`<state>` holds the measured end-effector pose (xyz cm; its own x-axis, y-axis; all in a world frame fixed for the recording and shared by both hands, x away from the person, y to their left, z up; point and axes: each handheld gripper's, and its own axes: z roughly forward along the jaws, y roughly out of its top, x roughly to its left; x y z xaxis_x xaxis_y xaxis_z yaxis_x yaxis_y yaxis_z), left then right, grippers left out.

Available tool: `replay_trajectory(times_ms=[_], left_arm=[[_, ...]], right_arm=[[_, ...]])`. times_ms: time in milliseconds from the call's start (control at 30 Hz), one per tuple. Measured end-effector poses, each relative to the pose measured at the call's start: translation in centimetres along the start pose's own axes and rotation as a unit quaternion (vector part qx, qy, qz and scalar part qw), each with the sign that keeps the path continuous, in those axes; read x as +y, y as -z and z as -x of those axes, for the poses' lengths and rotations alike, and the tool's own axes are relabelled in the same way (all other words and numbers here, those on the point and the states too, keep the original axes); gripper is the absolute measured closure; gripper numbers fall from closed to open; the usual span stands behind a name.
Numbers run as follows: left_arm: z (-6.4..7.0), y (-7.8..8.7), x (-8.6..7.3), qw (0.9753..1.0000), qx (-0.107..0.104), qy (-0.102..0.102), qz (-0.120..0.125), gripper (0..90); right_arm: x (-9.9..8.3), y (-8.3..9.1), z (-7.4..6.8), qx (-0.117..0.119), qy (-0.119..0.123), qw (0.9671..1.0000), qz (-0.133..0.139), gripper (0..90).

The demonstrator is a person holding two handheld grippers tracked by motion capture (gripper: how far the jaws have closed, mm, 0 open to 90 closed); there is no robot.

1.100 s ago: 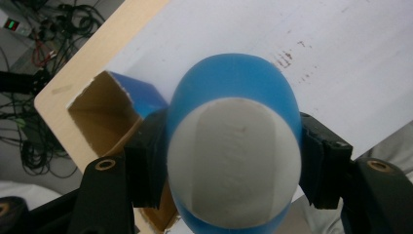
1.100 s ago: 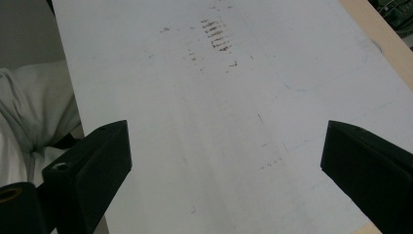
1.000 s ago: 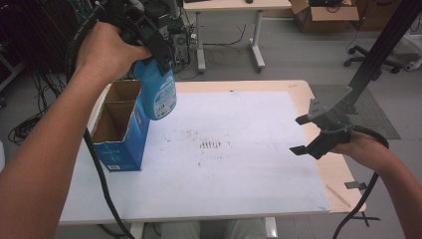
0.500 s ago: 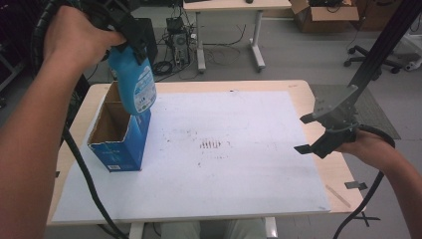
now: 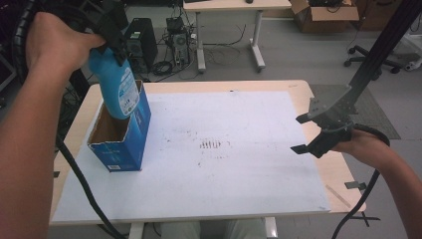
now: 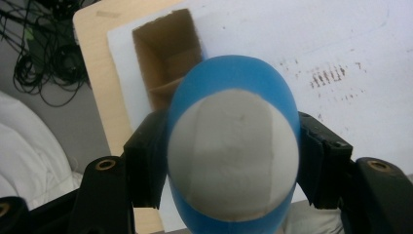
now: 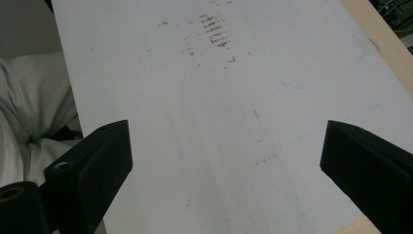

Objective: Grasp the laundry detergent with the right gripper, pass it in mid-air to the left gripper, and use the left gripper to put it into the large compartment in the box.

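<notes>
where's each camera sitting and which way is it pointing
High view: above the person's side, facing forward and down on the table; both forearms, left claw, right claw show.
Left gripper view: rides the left claw, looking down past the blue bottle into the box.
Right gripper view: rides the open right claw, facing the white mat.
Shared: the mat's brown marks.

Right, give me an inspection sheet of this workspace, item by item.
Surface: wooden table under a white sheet with brown smudges near its middle.
Job's things: blue bottle, lower end inside the open blue box standing at the sheet's left.
Clutter: nothing seen.
Grippers: left gripper shut on the bottle; right gripper open and empty over the sheet's right side.
Cables: one trails from each gripper.
Surroundings: desk, cardboard box, office chair, floor cables.
</notes>
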<state>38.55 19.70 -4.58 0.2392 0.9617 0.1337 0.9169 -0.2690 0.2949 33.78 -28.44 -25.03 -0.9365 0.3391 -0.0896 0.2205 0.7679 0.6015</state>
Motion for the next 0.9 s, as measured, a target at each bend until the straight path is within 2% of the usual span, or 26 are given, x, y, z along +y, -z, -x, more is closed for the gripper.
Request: replay_trajectory(times_ms=[300, 533, 633, 900], left_arm=[[-1.5, -1.0, -0.5, 0.9992, 0.011, 0.037, 0.001, 38.0], [-2.5, -1.9, -0.8, 0.9982, 0.019, 0.056, -0.002, 38.0], [-2.8, -2.4, -0.9, 0.9978, 0.023, 0.062, 0.001, 38.0], [-3.2, -4.3, -1.1, 0.9979, 0.026, 0.060, -0.001, 38.1]], right_arm=[[0.1, -0.4, 0.1, 0.002, 0.003, 1.0000, -0.006, 4.5], [0.2, -0.7, 0.2, 0.004, 0.004, 1.0000, -0.006, 4.6], [0.2, -0.8, 0.2, 0.005, 0.004, 1.0000, -0.007, 4.6], [0.0, -1.3, 0.3, 0.010, 0.004, 0.9999, -0.011, 4.7]])
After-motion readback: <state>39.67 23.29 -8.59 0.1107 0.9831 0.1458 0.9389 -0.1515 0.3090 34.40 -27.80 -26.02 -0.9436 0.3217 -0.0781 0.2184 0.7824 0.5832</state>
